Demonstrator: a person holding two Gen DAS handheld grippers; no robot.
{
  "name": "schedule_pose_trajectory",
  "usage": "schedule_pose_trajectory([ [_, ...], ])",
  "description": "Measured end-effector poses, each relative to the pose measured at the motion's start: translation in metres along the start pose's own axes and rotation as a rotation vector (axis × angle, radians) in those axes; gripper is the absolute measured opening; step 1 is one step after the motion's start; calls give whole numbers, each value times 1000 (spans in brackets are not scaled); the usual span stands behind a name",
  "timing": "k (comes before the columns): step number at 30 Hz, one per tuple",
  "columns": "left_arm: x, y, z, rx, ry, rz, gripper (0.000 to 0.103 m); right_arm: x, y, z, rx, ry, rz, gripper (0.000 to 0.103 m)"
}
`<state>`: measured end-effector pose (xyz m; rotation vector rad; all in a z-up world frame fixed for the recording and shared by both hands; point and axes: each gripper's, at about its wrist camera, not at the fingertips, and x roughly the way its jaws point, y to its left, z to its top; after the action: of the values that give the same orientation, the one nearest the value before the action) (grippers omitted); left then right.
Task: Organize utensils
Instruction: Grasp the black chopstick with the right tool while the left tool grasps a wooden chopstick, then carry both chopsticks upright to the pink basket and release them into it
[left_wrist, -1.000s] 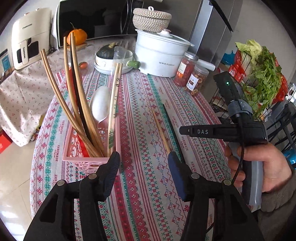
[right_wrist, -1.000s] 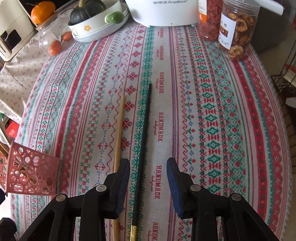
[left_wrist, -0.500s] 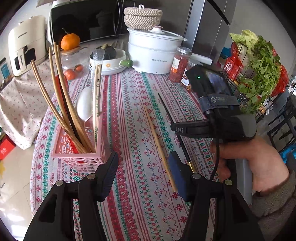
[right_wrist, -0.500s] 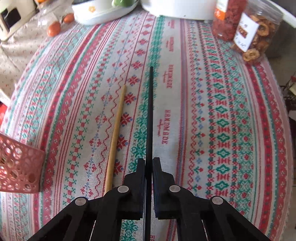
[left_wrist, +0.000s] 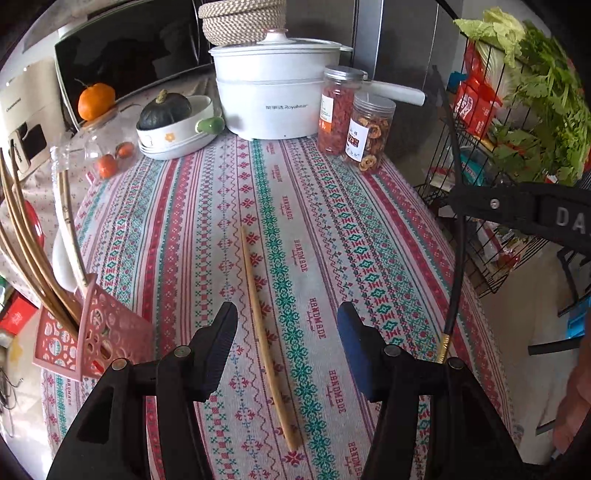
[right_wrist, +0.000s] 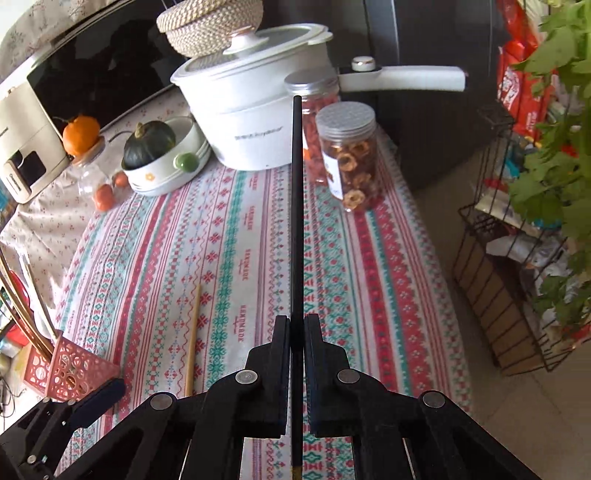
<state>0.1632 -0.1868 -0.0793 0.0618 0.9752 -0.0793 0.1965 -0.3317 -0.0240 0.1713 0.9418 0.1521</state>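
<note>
My right gripper (right_wrist: 295, 325) is shut on a black chopstick (right_wrist: 296, 206) and holds it above the table, pointing forward. The same black chopstick (left_wrist: 455, 236) shows in the left wrist view at the right, held up off the cloth. A wooden chopstick (left_wrist: 264, 332) lies on the patterned tablecloth, between the fingers of my open, empty left gripper (left_wrist: 286, 332); it also shows in the right wrist view (right_wrist: 192, 339). A pink perforated utensil basket (left_wrist: 85, 339) at the left edge holds several wooden chopsticks (left_wrist: 26, 251) and a white spoon (left_wrist: 62, 266).
A white electric pot (left_wrist: 277, 88), two jars of dried food (left_wrist: 369, 133), a bowl with a dark squash (left_wrist: 170, 118) and a glass jar with small oranges (left_wrist: 107, 155) stand at the table's far end. A wire rack with greens (left_wrist: 524, 122) stands right of the table.
My right gripper has lifted the black chopstick off the cloth and tilted it up. My left gripper has moved right and now straddles the wooden chopstick; the basket sits farther left in view.
</note>
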Motion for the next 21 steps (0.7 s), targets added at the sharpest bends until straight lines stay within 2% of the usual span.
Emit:
schedule_pose_trajectory([
  [3, 24, -5, 11, 30, 17, 86, 59, -9, -8, 2, 14, -29, 8, 6],
  [6, 54, 1, 17, 17, 77, 159, 59, -13, -9, 3, 13, -37, 15, 6],
  [9, 79, 10, 16, -23, 153, 148, 56, -13, -9, 3, 13, -38, 19, 6],
  [10, 84, 11, 15, -28, 164, 145, 50, -13, -10, 3, 17, -40, 21, 6],
  [12, 93, 13, 11, -40, 187, 90, 35, -15, -12, 4, 23, -45, 24, 6],
  [13, 93, 15, 12, -50, 181, 50, 15, -15, -12, 4, 24, -47, 26, 6],
  [14, 92, 16, 13, -45, 183, 21, 6, -15, -11, 5, 23, -49, 27, 6],
  [17, 85, 20, 13, -87, 193, -102, 6, -16, -9, 5, 18, -52, 34, 6],
  [21, 47, 19, 8, -49, 76, -188, 6, -17, -9, 6, 22, -61, 37, 6],
])
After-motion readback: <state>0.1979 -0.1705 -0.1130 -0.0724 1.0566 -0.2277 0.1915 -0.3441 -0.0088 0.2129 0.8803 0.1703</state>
